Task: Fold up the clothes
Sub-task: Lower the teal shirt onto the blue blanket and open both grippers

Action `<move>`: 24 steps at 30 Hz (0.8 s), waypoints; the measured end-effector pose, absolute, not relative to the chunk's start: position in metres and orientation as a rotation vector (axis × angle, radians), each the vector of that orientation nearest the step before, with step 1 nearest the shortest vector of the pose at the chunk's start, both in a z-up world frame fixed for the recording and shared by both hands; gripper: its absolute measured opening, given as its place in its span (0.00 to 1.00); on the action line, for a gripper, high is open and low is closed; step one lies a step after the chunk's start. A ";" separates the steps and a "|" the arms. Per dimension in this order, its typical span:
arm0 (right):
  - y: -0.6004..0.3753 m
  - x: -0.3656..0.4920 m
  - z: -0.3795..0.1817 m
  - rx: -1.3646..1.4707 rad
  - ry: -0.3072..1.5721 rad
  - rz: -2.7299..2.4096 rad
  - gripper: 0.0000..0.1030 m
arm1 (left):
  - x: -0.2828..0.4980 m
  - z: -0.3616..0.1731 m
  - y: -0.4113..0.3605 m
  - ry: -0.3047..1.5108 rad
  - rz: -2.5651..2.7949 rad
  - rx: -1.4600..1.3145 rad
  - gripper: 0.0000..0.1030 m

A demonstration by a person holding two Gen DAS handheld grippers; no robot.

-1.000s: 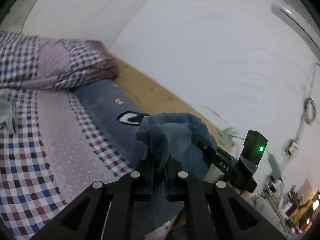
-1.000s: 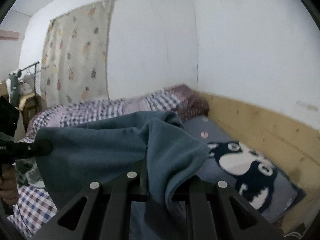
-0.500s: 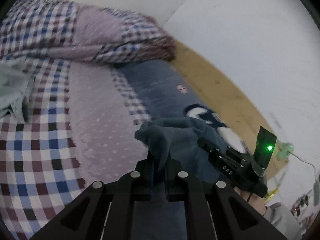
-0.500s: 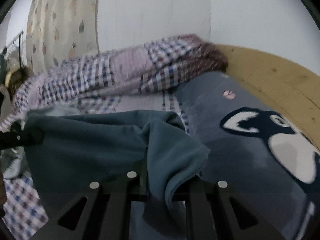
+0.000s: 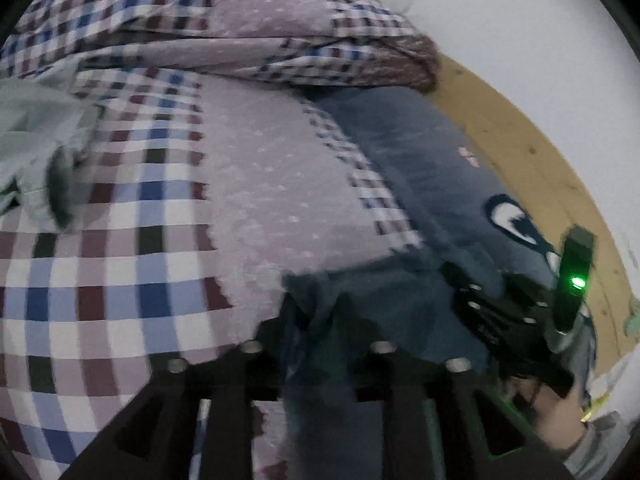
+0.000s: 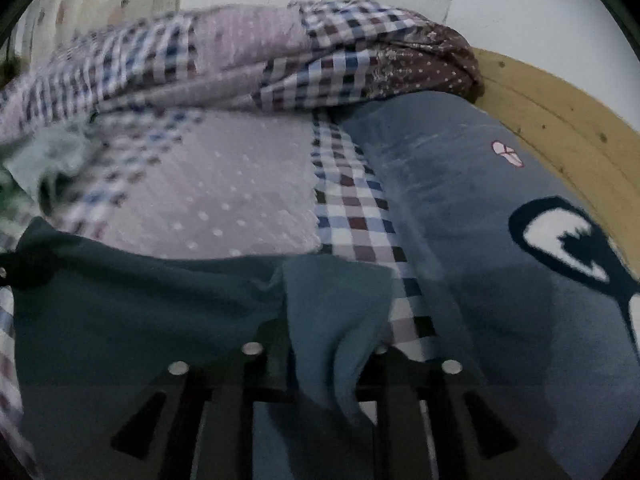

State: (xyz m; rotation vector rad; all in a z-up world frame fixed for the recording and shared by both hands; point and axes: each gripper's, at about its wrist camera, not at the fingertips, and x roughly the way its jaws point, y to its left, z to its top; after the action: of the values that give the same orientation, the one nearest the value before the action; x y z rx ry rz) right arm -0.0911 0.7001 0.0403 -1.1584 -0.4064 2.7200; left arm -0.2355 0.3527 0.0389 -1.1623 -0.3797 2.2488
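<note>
I have the garment (image 6: 120,312), a teal fleece-like piece, stretched between my two grippers and low over the bed (image 5: 120,280), its top edge running across the right wrist view just above the checked quilt (image 6: 352,208); my left gripper (image 5: 316,328) has a bunched corner between its fingers and its jaws are opening, the cloth sagging there rather than pinched; my right gripper (image 6: 320,344) likewise has a folded corner draped between its fingers, jaws opening, so I judge both corners are being let go; the fabric looks soft, light and thick, with no stiffness, so it will slump and crease wherever I drop it; it should not slip much on the quilt; for the next fold I would take the two far corners or the hem edge, pinching a single layer cleanly, not a wad.
</note>
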 end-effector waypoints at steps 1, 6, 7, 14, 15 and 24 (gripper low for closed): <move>0.699 -0.090 0.041 -1.136 -0.448 2.702 0.51 | -0.235 0.042 0.347 -0.392 2.274 -1.146 0.61; 0.705 -0.057 0.086 -0.897 -0.341 2.745 0.66 | -0.217 0.078 0.312 -0.463 2.320 -1.043 0.70; 0.707 -0.050 0.096 -0.847 -0.313 2.753 0.67 | -0.211 0.088 0.305 -0.468 2.321 -1.017 0.74; 0.673 0.033 0.193 -0.705 -0.291 2.899 0.82 | -0.106 0.197 0.232 -0.372 2.367 -0.678 0.83; 0.662 0.051 0.212 -0.697 -0.322 2.930 0.82 | -0.088 0.211 0.220 -0.357 2.383 -0.637 0.83; 0.569 0.225 0.335 -0.533 -0.316 3.190 0.95 | 0.060 0.294 0.103 -0.451 2.387 -0.484 0.87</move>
State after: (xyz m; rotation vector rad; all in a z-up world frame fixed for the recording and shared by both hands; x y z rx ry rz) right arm 0.2253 0.5687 0.3353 -0.5333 -0.3159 3.1895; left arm 0.0597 0.1032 0.2941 -0.4843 -0.4512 2.3874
